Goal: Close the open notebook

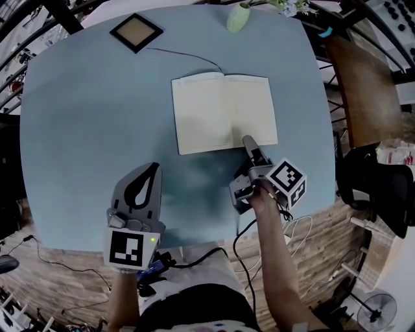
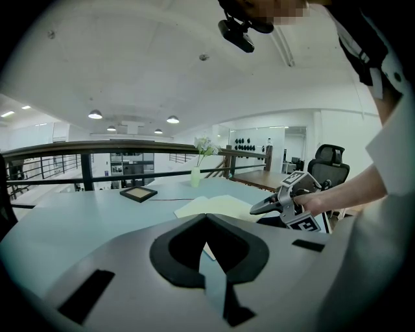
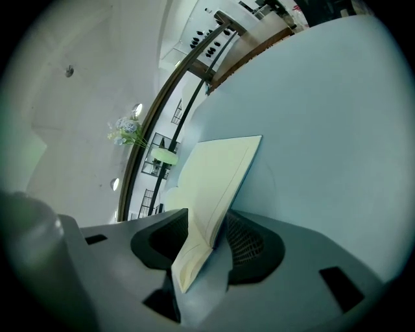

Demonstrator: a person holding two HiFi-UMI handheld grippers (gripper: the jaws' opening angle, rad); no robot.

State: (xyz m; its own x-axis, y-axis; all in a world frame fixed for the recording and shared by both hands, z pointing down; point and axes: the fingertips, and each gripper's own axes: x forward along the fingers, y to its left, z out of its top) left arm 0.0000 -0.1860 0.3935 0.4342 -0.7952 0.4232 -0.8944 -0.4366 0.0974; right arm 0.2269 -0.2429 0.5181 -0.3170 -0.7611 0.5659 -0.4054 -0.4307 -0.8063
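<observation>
The open notebook [image 1: 224,113] lies flat on the blue-grey table [image 1: 84,130], its cream pages blank. My right gripper [image 1: 248,141] reaches the near edge of the right-hand page. In the right gripper view [image 3: 206,218] the jaws straddle a few lifted pages [image 3: 214,181]; the paper leans against the right pad, with a gap at the left one, so the gripper is open. My left gripper [image 1: 154,166] rests over the table's near-left part, well short of the notebook. Its tips meet with nothing between them [image 2: 206,217]. The left gripper view also shows the notebook [image 2: 214,206] and the right gripper [image 2: 256,209].
A dark picture frame [image 1: 136,32] sits at the far left of the table, with a thin cable [image 1: 188,57] running from it to the notebook's spine. A pale green vase [image 1: 238,18] stands at the far edge. A wooden table [image 1: 363,84] and a black chair [image 1: 376,181] are to the right.
</observation>
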